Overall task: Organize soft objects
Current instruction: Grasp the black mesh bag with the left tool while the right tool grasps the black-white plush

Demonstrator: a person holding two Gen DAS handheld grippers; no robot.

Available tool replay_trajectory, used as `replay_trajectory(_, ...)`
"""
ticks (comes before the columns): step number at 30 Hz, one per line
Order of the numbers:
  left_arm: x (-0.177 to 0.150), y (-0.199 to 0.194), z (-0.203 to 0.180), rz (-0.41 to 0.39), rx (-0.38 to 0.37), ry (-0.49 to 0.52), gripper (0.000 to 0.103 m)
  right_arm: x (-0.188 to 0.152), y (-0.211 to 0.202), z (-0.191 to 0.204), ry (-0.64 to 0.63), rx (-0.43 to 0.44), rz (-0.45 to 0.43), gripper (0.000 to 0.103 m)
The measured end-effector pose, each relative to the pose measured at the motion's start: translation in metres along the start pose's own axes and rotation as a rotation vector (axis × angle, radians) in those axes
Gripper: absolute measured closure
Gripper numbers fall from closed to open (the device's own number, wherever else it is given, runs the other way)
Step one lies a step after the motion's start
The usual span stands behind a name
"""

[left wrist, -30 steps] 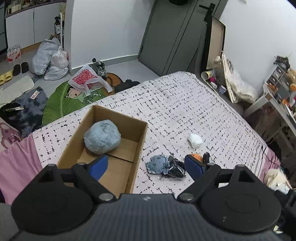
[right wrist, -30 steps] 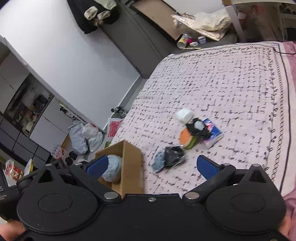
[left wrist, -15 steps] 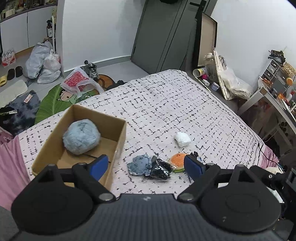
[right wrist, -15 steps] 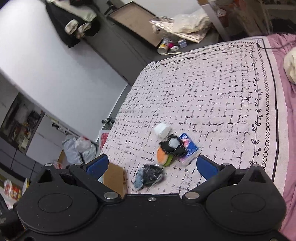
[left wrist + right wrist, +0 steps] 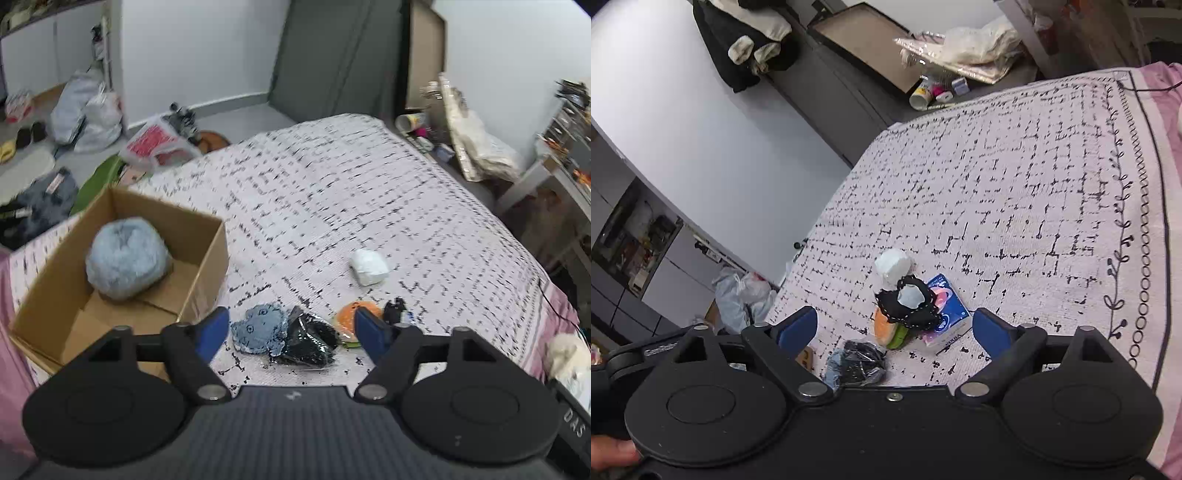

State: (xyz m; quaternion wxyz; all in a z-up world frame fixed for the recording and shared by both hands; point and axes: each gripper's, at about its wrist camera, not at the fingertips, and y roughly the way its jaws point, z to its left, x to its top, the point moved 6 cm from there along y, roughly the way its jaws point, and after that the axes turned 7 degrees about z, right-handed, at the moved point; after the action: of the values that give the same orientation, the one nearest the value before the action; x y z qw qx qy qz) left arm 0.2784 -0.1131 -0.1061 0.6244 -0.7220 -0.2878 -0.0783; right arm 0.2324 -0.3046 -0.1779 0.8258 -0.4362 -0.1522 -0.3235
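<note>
Soft objects lie in a loose cluster on the bedspread (image 5: 332, 192), just beside the open cardboard box (image 5: 207, 258): a blue sequin plush (image 5: 258, 328) touching a black wrapped bundle (image 5: 310, 339), an orange-and-green round piece (image 5: 886, 326), a black fabric item (image 5: 912, 310), a blue packet (image 5: 945, 310) and, slightly apart, a white wad (image 5: 369, 266). A pale blue fluffy ball (image 5: 125, 254) already sits in the box.

Step in hand — approach for pickup. The left gripper (image 5: 291, 332) frames the plush and bundle; its jaws have just been closing but stand spread, touching nothing. The right gripper (image 5: 894, 328) frames the orange piece and black item; its jaws have likewise narrowed, remain apart and hold nothing.

Next move, as judged: lower until the pads straddle one item only, then close — neighbours touch, so a double grab is likely.
</note>
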Motion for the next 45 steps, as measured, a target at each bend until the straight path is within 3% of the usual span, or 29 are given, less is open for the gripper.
replay_trajectory(2, -0.002, 0.012, 0.000, 0.017, 0.011, -0.009, 0.043, 0.001, 0.009, -0.003, -0.011, -0.006, 0.011, 0.016)
replay_trajectory(8, -0.009, 0.049, -0.002, 0.094, 0.010, -0.003, 0.053, 0.001, 0.036, -0.006, -0.071, -0.022, 0.041, 0.023)
replay_trajectory(14, -0.024, 0.081, 0.001, 0.191, 0.005, -0.077, 0.053, 0.003, 0.055, -0.009, -0.107, -0.033, 0.070, 0.027)
replay_trajectory(21, -0.032, 0.102, 0.005, 0.210, -0.039, -0.261, 0.047, 0.009, 0.071, -0.016, -0.092, -0.015, 0.086, 0.027)
replay_trajectory(27, -0.038, 0.118, 0.003, 0.210, -0.029, -0.332, 0.029, 0.010, 0.085, -0.012, -0.112, 0.007, 0.101, 0.027)
replay_trajectory(34, -0.037, 0.129, 0.011, 0.170, -0.012, -0.403, 0.029, 0.007, 0.102, -0.007, -0.170, -0.010, 0.118, 0.026)
replay_trajectory(38, -0.033, 0.131, 0.014, 0.171, 0.007, -0.441, 0.038, 0.007, 0.110, -0.003, -0.213, -0.045, 0.122, 0.028)
replay_trajectory(40, -0.031, 0.133, 0.014, 0.174, 0.010, -0.441, 0.042, 0.006, 0.113, 0.001, -0.256, -0.069, 0.128, 0.037)
replay_trajectory(42, -0.031, 0.134, 0.014, 0.182, 0.026, -0.438, 0.046, 0.002, 0.116, 0.003, -0.295, -0.091, 0.139, 0.054)
replay_trajectory(45, -0.032, 0.132, 0.013, 0.182, 0.031, -0.432, 0.054, 0.002, 0.115, 0.002, -0.321, -0.115, 0.139, 0.066)
